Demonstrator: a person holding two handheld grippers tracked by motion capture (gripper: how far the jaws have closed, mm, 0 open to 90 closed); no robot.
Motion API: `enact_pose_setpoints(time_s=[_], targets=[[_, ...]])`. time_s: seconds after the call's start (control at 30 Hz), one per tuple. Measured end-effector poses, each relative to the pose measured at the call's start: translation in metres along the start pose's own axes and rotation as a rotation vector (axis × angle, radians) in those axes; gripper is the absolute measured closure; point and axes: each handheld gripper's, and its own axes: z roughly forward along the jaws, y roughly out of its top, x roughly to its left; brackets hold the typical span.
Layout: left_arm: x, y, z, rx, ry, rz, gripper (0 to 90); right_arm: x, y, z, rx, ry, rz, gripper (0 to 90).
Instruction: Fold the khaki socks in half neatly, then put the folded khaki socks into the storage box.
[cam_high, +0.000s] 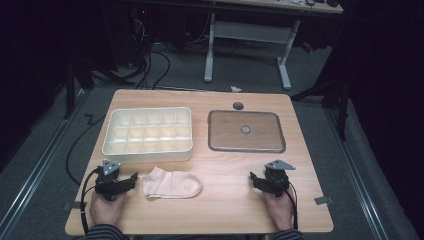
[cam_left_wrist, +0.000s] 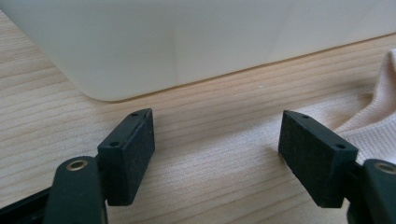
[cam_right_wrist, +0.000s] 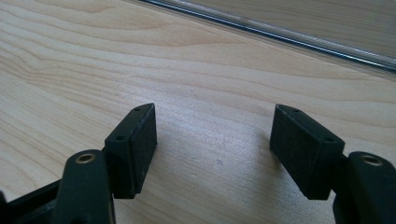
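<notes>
A pale pink sock (cam_high: 171, 183) lies flat on the wooden table near its front edge. Behind it stands a cream divided organizer box (cam_high: 148, 134) with several empty cells. My left gripper (cam_high: 131, 180) rests on the table just left of the sock, open, with nothing between its jaws. In the left gripper view, the sock (cam_left_wrist: 373, 116) shows at the right edge and the box wall (cam_left_wrist: 187, 42) lies ahead, beyond my left gripper (cam_left_wrist: 217, 151). My right gripper (cam_high: 256, 179) sits open at the front right over bare wood; in its own view the right gripper (cam_right_wrist: 215, 149) holds nothing.
A clear flat lid (cam_high: 246, 131) with a round knob lies on the table right of the box; its edge (cam_right_wrist: 280, 35) crosses the right gripper view. A dark round grommet (cam_high: 238, 105) sits near the far table edge. Another desk's frame (cam_high: 247, 45) stands beyond.
</notes>
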Motion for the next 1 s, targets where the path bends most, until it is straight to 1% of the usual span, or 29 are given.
enact_pose_setpoints(time_s=[0.63, 0.7, 0.73, 0.77, 0.8, 1.0], targets=[[0.0004, 0.0, 0.0, -0.001, -0.004, -0.006, 27.4, 0.0002, 0.0001, 0.0003, -0.001, 0.006, -0.009, 31.6], [0.0003, 0.0, 0.0001, -0.002, -0.002, -0.005, 27.4, 0.0002, 0.0001, 0.0003, -0.001, 0.006, -0.01, 31.6], [-0.0005, 0.0, 0.0001, -0.002, 0.011, -0.003, 28.0, 0.0002, 0.0001, 0.0003, -0.001, 0.006, -0.009, 31.6], [-0.0005, 0.0, 0.0001, -0.002, 0.011, -0.003, 30.4, 0.0004, 0.0001, 0.0002, 0.0, 0.006, -0.006, 31.6], [-0.0016, 0.0003, 0.0004, 0.0, 0.023, 0.006, 30.7, 0.0002, 0.0002, 0.0002, -0.001, 0.006, -0.009, 31.7], [-0.0015, 0.0003, 0.0004, 0.0, 0.02, 0.006, 30.8, 0.0001, 0.0002, 0.0002, -0.001, 0.007, -0.01, 31.9]])
